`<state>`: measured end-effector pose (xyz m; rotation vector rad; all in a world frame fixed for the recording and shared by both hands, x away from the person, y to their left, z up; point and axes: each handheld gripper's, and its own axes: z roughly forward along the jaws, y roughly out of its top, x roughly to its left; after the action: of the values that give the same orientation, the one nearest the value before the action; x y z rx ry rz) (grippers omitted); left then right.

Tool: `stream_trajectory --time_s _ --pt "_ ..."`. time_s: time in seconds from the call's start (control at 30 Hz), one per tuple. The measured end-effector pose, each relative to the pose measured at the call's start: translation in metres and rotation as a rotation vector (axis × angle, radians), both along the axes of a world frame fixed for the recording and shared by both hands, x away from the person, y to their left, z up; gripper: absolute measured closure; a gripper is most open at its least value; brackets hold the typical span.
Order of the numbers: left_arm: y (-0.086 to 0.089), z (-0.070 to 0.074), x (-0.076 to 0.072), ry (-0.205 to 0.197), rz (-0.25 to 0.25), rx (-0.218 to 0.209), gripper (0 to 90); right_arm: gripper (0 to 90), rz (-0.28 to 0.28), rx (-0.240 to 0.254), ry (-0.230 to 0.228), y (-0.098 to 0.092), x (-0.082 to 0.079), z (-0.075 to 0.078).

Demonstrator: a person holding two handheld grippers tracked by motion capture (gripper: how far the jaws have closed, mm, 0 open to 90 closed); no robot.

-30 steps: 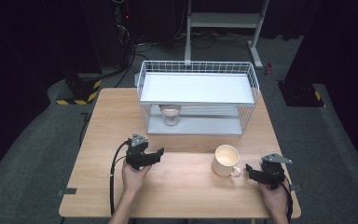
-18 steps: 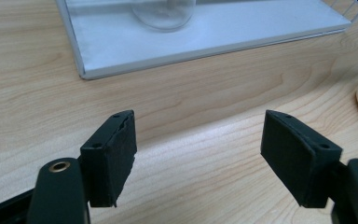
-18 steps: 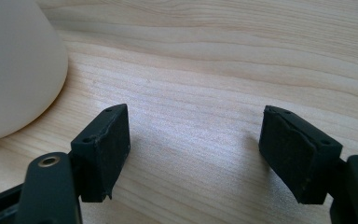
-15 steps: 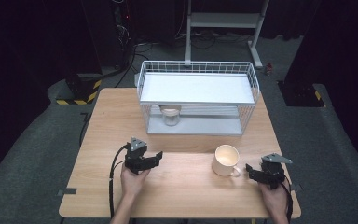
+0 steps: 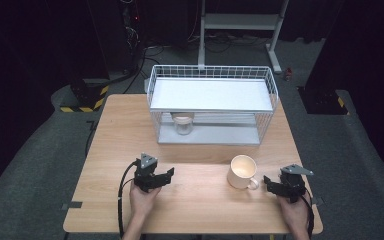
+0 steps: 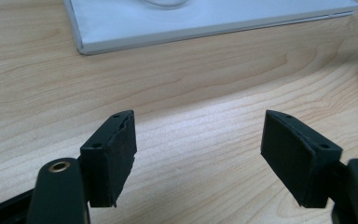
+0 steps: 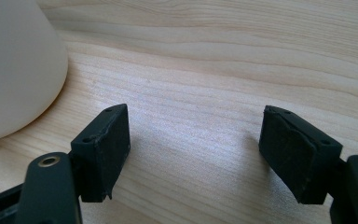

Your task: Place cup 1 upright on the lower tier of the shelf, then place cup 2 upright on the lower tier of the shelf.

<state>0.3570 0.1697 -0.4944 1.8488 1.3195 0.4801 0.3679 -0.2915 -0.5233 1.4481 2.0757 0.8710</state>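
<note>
Partly hidden: jar (image 5: 182, 123) beneath wire rack (image 5: 211, 75) shelf, contents unclear.

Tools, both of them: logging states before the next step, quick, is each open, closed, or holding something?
Left tool: open, nothing between its jaws, just bare table.
Right tool: open, holding nothing; the cream mug sits beside it, ungripped.
</note>
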Motion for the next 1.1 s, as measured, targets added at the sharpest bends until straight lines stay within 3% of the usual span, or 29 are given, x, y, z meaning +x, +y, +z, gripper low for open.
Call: stream_trajectory --time_s 0.37,0.93,1.1 --pt "0.000 -0.011 -0.008 0.006 0.026 0.032 27.1 25.0 0.000 0.000 0.000 0.000 0.000 0.000" --pt "-0.004 -0.033 -0.014 0.005 0.062 0.163 27.1 25.0 0.001 0.000 -0.001 0.000 0.000 0.000" --pt "-0.004 -0.033 -0.012 0.009 0.072 0.160 26.4 25.0 0.001 0.000 0.000 0.000 0.000 0.000"
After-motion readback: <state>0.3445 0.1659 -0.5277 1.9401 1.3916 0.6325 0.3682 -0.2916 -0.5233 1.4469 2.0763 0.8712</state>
